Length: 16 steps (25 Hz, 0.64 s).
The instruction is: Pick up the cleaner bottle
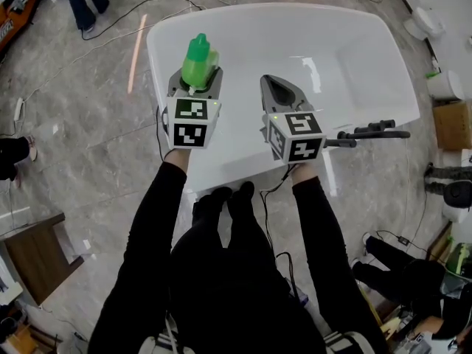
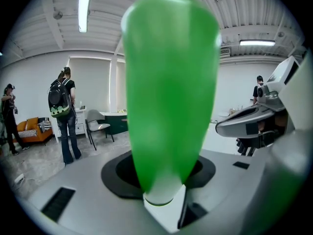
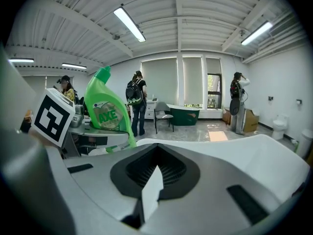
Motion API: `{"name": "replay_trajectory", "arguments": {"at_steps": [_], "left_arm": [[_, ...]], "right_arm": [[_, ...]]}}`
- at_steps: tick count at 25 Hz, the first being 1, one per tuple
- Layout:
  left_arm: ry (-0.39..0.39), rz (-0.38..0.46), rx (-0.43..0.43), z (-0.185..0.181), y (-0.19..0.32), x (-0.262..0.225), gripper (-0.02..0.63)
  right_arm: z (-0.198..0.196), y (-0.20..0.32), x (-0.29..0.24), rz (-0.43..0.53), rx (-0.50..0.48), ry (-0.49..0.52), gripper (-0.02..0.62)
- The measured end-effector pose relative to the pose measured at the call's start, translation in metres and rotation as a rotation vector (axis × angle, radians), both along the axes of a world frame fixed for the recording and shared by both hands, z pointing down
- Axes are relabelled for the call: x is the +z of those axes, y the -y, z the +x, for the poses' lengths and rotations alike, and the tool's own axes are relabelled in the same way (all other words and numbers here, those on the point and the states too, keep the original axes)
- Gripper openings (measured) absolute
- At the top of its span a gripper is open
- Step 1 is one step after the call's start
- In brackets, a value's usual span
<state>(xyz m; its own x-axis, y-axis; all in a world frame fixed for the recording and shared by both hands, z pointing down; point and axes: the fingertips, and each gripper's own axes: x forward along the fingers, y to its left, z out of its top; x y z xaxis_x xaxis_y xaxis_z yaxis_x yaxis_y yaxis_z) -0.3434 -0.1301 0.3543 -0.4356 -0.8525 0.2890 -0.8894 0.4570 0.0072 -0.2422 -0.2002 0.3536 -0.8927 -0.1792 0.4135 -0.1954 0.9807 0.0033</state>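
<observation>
We have the green cleaner bottle clamped upright in the left gripper above the white table near edge, right gripper pinched closed, empty beside it; pick looks done, next just needs a steady hold.

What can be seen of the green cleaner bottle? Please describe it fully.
The cleaner bottle is bright green, plastic by its look, with a bent neck and a green cap. Its label, seen in the right gripper view, reads AXE. It stands roughly upright between the jaws of the left gripper, which grip its body, over the white glossy surface. Its base is hidden.
</observation>
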Motion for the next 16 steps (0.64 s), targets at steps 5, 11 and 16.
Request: {"name": "replay_trajectory", "arguments": {"at_steps": [5,11,16], "left_arm": [[0.0,0.003,0.002,-0.0017,0.0008,-0.0008,0.193],[0.002,-0.005,-0.001,-0.0043,-0.003,0.0015,0.193],[0.004,-0.004,-0.01,-0.0071,-0.005,0.0,0.193]], "right_arm": [[-0.0025,-0.0003,0.0036,-0.003,0.004,-0.007,0.002],[-0.0036,-0.0022,0.0066,-0.004,0.002,-0.013,0.002],[-0.0058,-0.0012,0.0042,0.001,-0.003,-0.012,0.002]]}}
